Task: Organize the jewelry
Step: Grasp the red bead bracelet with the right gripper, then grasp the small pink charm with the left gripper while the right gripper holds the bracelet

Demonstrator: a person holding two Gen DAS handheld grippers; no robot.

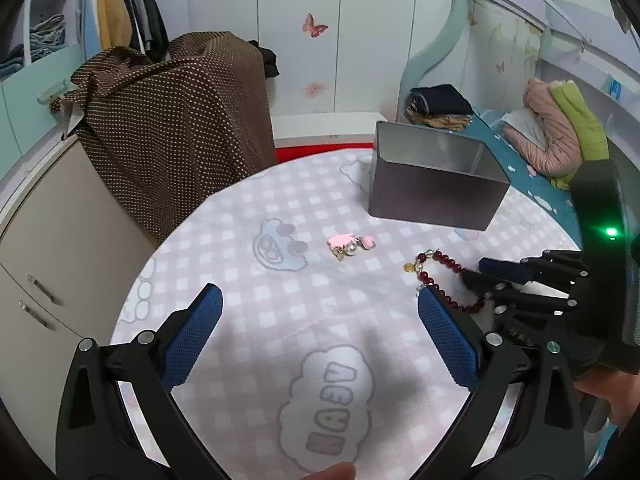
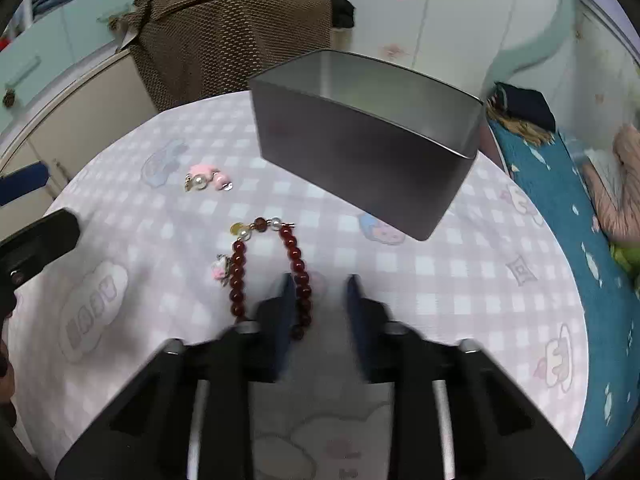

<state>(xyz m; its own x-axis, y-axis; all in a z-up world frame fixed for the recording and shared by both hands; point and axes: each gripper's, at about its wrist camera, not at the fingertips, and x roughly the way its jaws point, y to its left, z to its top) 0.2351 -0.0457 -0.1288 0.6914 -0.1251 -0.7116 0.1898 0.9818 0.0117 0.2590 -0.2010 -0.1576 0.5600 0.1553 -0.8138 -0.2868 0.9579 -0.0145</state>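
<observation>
A dark red bead bracelet (image 2: 240, 276) with a gold charm and a pearl lies on the round table; it also shows in the left wrist view (image 1: 436, 270). A pink and pearl trinket (image 2: 208, 180) lies farther back, also in the left wrist view (image 1: 350, 244). An open grey metal box (image 2: 364, 140) stands behind them, also in the left wrist view (image 1: 436, 180). My right gripper (image 2: 320, 292) is partly open, with one strand of the bracelet between its fingers, just inside the left one. My left gripper (image 1: 320, 304) is wide open and empty above the cloth.
The table wears a pink checked cloth (image 1: 280, 208) with cloud prints. A chair draped in brown dotted fabric (image 1: 180, 120) stands behind the table. A bed with blue bedding (image 2: 580, 220) is at the right, a beige cabinet (image 1: 52, 240) at the left.
</observation>
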